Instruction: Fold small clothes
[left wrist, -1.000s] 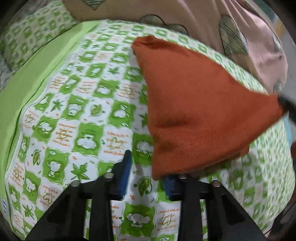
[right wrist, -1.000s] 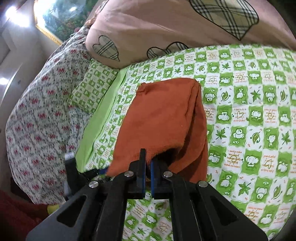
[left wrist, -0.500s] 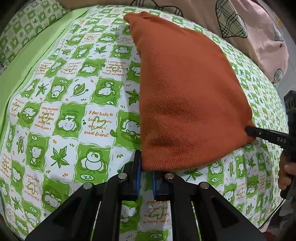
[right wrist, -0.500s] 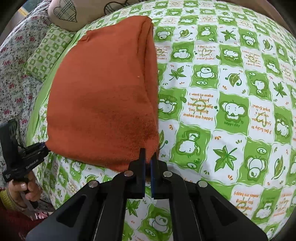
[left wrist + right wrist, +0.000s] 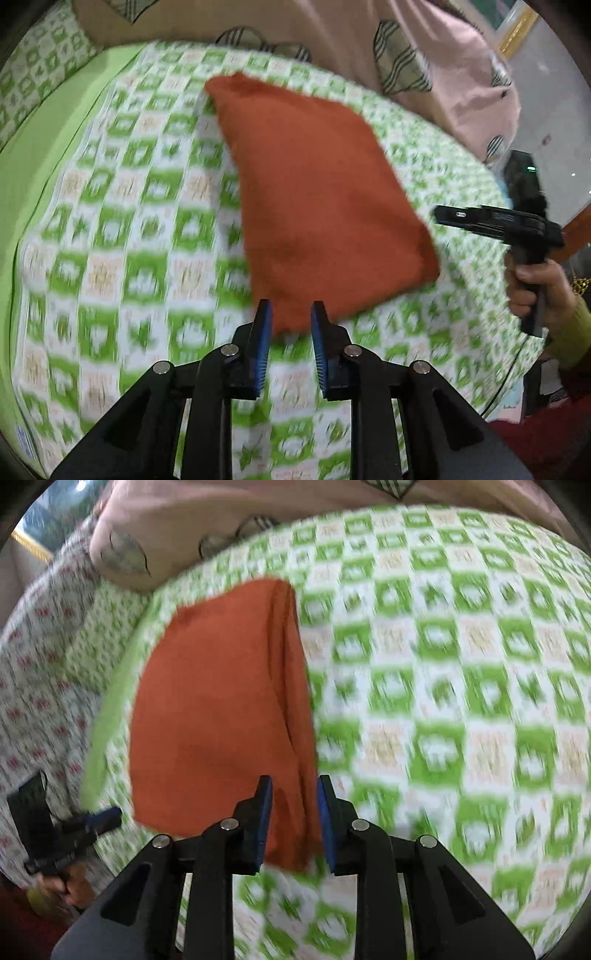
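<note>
Orange knit cloth (image 5: 325, 206) lies folded on the green-and-white checked bedsheet (image 5: 122, 236), its doubled edge running along my right side, layers stacked there (image 5: 291, 686). My left tongs (image 5: 290, 314) hang just over its near corner, jaws opening; the corner shows in the gap, yet the blue pads (image 5: 263, 343) do not press on it. My right tongs (image 5: 294, 786) straddle the other near corner, where the thick folded edge comes down between the pads (image 5: 264, 823); those jaws are opening too, and I see slack on both sides of the cloth, so nothing is pinched.

From the left camera my right hand (image 5: 535, 284) shows at the far right with its yellow-green sleeve (image 5: 570, 339), the tool's tip just off the cloth's right corner. From the right camera my left hand (image 5: 70, 882) sits low at the left edge.

Around the cloth: a pink quilt with checked heart patches (image 5: 436, 66) bunched along the head of the bed, a pillow in the same green check (image 5: 40, 62) at the left, a plain lime border strip (image 5: 48, 147), and a red-flowered white cover (image 5: 37, 672) falling away at the side. Both views are smeared by motion, so the sheet's print is unreadable. Nothing lies on the cloth itself.
</note>
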Demonstrator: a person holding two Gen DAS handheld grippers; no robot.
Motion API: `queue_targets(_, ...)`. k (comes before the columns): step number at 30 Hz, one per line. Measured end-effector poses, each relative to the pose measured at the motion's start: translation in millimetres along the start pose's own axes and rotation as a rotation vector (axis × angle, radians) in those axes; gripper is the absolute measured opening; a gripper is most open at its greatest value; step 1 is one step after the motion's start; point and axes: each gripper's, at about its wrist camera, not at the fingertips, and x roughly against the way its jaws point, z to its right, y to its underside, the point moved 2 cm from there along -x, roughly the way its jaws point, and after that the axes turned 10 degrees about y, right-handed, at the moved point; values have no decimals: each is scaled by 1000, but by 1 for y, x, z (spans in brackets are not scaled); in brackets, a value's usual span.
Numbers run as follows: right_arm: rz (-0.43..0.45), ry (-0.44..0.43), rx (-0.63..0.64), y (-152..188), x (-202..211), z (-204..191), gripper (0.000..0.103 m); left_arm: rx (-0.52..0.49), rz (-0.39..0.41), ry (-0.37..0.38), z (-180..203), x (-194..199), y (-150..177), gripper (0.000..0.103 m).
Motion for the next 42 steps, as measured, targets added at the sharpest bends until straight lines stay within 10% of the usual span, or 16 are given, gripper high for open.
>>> queue_targets(8, -2, -38, -29, -58, -51, -31, 38, 29, 80, 57, 0, -25, -59, 28)
queue_targets(10, -30, -18, -38, -61, -61, -28, 10, 37, 85, 60, -2, -31, -69, 28)
queue_targets(19, 49, 14, -37, -71, -56, -25, 10, 14, 89, 96, -1, -43, -88, 28)
queue_targets(31, 19, -12, -70, -66, -63, -16, 15, 86, -14, 46, -39, -80, -84, 13)
queue_targets(42, 59, -100, 113, -10, -3, -57, 15, 1, -9, 143, 2, -35, -51, 26)
